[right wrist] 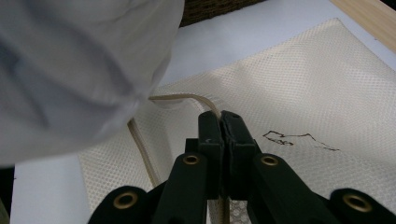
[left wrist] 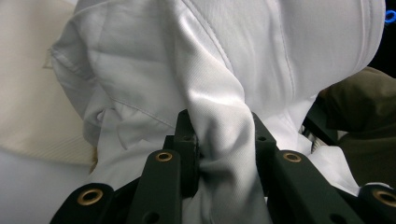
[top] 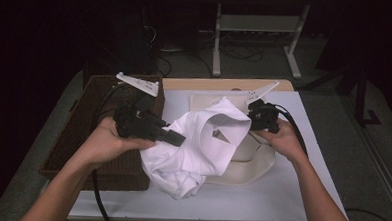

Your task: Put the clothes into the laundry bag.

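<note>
A lab: dark room, white table [top: 260,203], cables [top: 236,53] on floor.

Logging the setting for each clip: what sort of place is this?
Probably a lab or workshop set up for recording: a white-topped work table on a grey floor, loose cables under a metal frame behind it, and dark surroundings.

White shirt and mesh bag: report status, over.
Left claw shut on white shirt. Right claw shut on cream mesh bag rim. Shirt bunched over bag mouth.
</note>
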### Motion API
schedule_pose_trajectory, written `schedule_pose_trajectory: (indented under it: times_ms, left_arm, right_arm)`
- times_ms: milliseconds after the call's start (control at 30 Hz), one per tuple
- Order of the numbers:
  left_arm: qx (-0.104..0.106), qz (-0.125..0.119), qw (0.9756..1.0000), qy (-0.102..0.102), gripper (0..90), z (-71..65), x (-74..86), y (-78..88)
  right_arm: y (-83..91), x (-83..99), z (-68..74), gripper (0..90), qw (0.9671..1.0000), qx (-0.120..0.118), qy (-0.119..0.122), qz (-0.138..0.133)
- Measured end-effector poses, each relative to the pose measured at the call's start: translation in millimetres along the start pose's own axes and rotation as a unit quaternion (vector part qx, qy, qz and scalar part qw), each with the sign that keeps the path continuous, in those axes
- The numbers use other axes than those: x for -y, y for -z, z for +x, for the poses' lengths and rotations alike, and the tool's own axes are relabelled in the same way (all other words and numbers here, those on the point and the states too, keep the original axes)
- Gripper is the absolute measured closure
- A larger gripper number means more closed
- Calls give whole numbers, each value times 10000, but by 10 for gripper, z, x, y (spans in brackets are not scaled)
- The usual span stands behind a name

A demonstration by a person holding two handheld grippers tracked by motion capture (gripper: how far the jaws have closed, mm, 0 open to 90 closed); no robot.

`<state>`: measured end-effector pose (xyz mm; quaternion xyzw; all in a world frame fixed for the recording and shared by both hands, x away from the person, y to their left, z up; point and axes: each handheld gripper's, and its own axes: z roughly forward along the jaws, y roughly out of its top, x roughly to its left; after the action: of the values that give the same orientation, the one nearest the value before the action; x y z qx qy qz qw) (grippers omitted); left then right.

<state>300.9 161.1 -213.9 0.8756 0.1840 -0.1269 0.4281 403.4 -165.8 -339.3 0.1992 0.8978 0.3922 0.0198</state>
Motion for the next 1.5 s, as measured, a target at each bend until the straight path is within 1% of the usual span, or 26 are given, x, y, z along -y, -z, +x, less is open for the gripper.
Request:
schedule_pose_trajectory:
  times_ms: [67,100,133,200,333,433,533,600,633,667,733,800,867,933,1000,1067,1100,1167,1233,1267,1300,1333,1367,1400,1500]
  left_arm:
    - [120,76,9999,-44,718,-27,-36,-76]
    - [186,118,9997,-97,718,-32,-51,-122]
    - [221,128,9996,-94,718,-40,-59,-161]
    - [351,223,9991,-114,718,-45,-76,-287]
    - [481,445,9978,-98,718,12,-67,-541]
    - [537,584,9968,5,718,105,-18,-741]
    - [643,632,9958,178,718,227,60,-928]
    - [734,664,9947,285,718,307,121,-1034]
    - [747,691,9942,335,718,341,148,-1077]
    - [731,736,9939,379,718,377,173,-1112]
    - [626,809,9937,466,718,446,219,-1166]
    - [524,873,9928,633,719,538,279,-1224]
    - [525,893,9918,746,719,605,324,-1264]
    - [472,928,9908,864,719,674,369,-1318]
    - [347,1054,9887,1007,719,738,401,-1362]
    - [195,1174,9857,1191,719,811,444,-1403]
    - [160,1210,9845,1256,719,842,462,-1419]
    - [129,1207,9829,1385,718,890,482,-1436]
    - [27,1186,9808,1545,718,930,489,-1448]
    - [15,1176,9799,1610,717,952,491,-1454]
    - [13,1164,9785,1702,716,972,492,-1460]
    - [27,1147,9767,1815,716,989,493,-1468]
    - [85,1168,9740,1939,714,1003,486,-1474]
    - [142,1233,9721,1989,711,1011,465,-1475]
    - [183,1193,9741,1910,710,984,381,-1466]
  right_arm:
    - [8,-4,5,869,10000,-7,-13,-28]
    - [11,-6,7,869,10000,-9,-10,-48]
    - [13,-9,11,869,10000,-15,0,-47]
    - [10,-16,26,868,10000,-29,20,-62]
    - [-6,-22,50,869,9999,-73,37,-66]
    - [-10,-20,57,869,9999,-118,36,-96]
    - [-11,-22,75,869,9998,-141,37,-112]
    - [-9,-26,87,869,9998,-158,51,-123]
    - [-7,-28,88,869,9998,-164,54,-126]
    - [-7,-28,89,869,9998,-161,65,-124]
    - [-5,-26,91,869,9998,-167,53,-122]
    - [-3,-26,91,869,9997,-177,62,-137]
    - [-1,-29,100,869,9997,-186,75,-150]
    - [-3,-31,110,869,9997,-190,97,-148]
    - [-9,-31,118,869,9997,-195,84,-131]
    - [-10,-31,122,869,9996,-222,94,-147]
    - [-10,-31,126,869,9996,-233,98,-149]
    - [-17,-34,139,869,9995,-246,128,-148]
    - [-23,-35,150,869,9994,-264,141,-151]
    - [-27,-36,153,869,9994,-278,151,-155]
    - [-30,-36,160,869,9994,-283,150,-162]
    - [-32,-37,167,869,9993,-298,155,-169]
    - [-36,-36,171,869,9992,-313,182,-185]
    - [-38,-36,178,869,9991,-330,190,-180]
    - [-46,-35,192,869,9990,-354,191,-176]
